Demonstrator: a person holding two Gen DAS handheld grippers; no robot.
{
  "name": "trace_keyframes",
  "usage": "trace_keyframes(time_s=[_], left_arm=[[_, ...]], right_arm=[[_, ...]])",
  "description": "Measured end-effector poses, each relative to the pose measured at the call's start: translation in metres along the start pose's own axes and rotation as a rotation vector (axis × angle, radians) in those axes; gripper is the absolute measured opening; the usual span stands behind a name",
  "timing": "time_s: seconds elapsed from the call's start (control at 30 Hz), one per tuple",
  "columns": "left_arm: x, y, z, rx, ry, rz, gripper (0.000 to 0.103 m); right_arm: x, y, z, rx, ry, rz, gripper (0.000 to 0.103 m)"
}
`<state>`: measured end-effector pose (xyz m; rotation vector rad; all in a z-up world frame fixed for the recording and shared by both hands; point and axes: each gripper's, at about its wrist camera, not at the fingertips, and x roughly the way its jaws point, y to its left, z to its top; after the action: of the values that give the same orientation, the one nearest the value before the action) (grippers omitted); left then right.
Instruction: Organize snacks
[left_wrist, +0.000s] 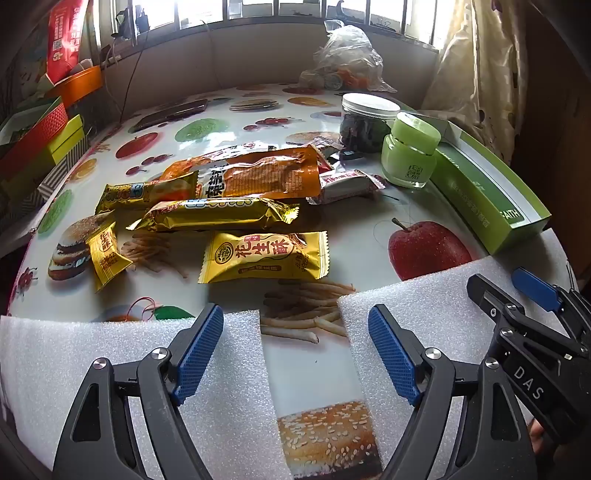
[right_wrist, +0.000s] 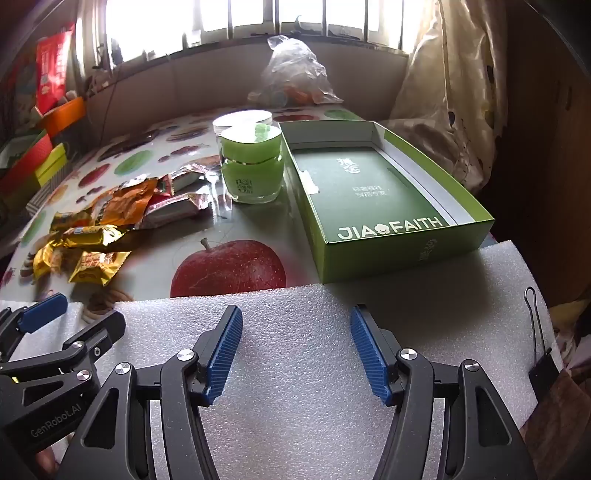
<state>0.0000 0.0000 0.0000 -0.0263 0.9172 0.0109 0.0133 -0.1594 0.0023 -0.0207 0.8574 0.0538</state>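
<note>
Window light falls across a worktop (left_wrist: 236, 122) covered in a glossy fruit-and-burger print cloth. Snacks lie in a loose heap left of centre: an orange packet (left_wrist: 266, 173) on top, two gold bars (left_wrist: 218, 214) under and in front of it, a yellow peanut-crisp packet (left_wrist: 264, 256) nearest the edge, a smaller yellow packet (left_wrist: 107, 254) off to its left, a white-and-red bar (left_wrist: 345, 184) to the right.

Green box (right_wrist: 373, 195), open, sits at the right side of the worktop; only a printed insert shows inside. Green jar (right_wrist: 253, 166) stands just beside the box's left wall, with a white-lidded clear jar (left_wrist: 365, 122) behind it. Clear plastic bag (left_wrist: 343, 55) at the far edge.

White foam sheets (left_wrist: 221, 369) line the near edge.

Left hand-held gripper (left_wrist: 295, 347): jaws wide apart, nothing between them, over the foam. Right hand-held gripper (right_wrist: 295, 347): likewise spread wide and holding nothing, over foam, well short of the box.
</note>
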Motion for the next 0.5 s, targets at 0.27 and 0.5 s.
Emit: trace_keyframes(time_s=[0.27,0.5], left_arm=[[-0.0002,0.0015,0.0001,0.0,0.002,0.0,0.081],[-0.0001,0.0001,0.0,0.002,0.001,0.003,0.081]], right_arm=[[-0.0009,0.0001,0.0,0.003,-0.001,0.002,0.061],[-0.0009,-0.0007,-0.0004,0.003,-0.002,0.003,0.061]])
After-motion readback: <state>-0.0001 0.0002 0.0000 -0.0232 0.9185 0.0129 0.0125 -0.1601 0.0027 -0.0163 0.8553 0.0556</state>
